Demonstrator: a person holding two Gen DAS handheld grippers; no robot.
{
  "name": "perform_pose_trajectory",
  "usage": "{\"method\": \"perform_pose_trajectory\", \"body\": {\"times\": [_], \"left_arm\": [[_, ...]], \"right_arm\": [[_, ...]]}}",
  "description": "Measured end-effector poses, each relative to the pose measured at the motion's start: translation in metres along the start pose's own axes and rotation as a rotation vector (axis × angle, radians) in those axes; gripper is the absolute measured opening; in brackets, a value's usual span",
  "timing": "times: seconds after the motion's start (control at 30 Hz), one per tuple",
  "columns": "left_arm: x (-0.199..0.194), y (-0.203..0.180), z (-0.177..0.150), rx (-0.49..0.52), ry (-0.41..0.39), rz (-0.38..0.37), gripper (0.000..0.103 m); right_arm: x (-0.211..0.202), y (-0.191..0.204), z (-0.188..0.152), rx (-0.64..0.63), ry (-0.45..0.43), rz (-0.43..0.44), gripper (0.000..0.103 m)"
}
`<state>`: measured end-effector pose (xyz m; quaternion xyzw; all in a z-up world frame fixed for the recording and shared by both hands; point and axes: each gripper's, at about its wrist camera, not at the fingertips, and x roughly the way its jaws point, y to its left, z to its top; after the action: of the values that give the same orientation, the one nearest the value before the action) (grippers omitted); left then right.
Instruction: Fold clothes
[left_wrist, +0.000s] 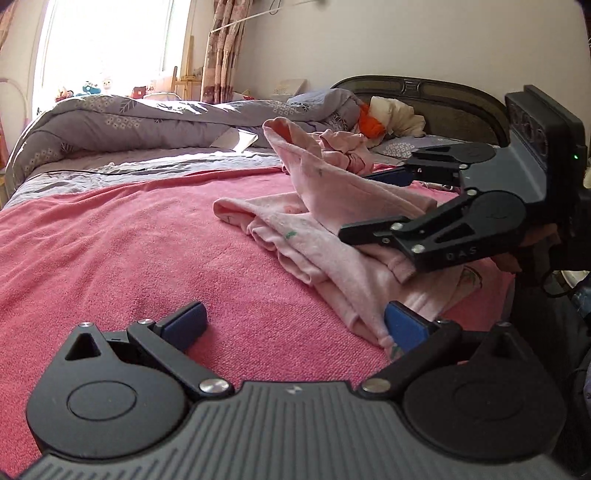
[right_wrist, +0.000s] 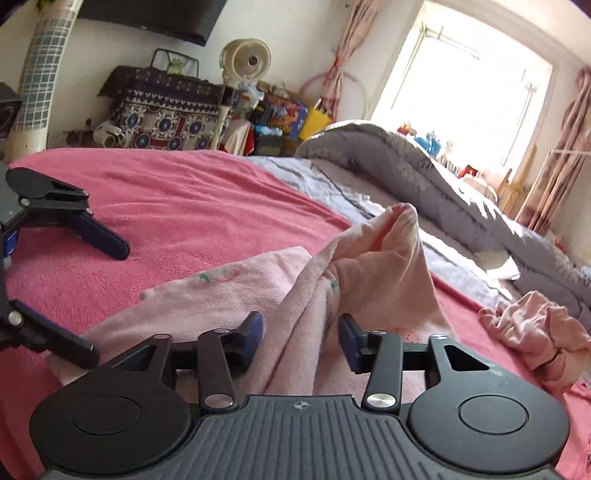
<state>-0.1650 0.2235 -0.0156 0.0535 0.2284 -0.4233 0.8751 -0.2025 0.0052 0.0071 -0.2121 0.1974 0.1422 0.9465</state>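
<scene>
A light pink garment (left_wrist: 325, 236) lies rumpled on the pink towel blanket (left_wrist: 129, 251), with one fold sticking up. My left gripper (left_wrist: 295, 326) is open, low over the blanket, its right pad touching the garment's near edge. My right gripper (right_wrist: 301, 338) is open with a raised fold of the garment (right_wrist: 332, 280) between its jaws, not clamped. The right gripper also shows in the left wrist view (left_wrist: 369, 206), over the garment. The left gripper shows at the left of the right wrist view (right_wrist: 92, 291).
A second crumpled pink garment (right_wrist: 539, 332) lies to the right, also in the left wrist view (left_wrist: 343, 147). A grey floral quilt (left_wrist: 129, 122) is bunched along the far side of the bed. Headboard (left_wrist: 424, 96) and pillows stand behind.
</scene>
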Motion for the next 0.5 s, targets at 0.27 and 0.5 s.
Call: {"method": "perform_pose_trajectory", "body": {"times": [0.27, 0.5], "left_arm": [[-0.003, -0.001, -0.006, -0.013, -0.033, -0.012, 0.103], [-0.018, -0.013, -0.009, -0.046, -0.038, 0.070, 0.103]], "right_arm": [[-0.037, -0.012, -0.029, 0.166, -0.093, 0.008, 0.085], [-0.009, 0.004, -0.015, 0.167, -0.081, 0.018, 0.025]]}}
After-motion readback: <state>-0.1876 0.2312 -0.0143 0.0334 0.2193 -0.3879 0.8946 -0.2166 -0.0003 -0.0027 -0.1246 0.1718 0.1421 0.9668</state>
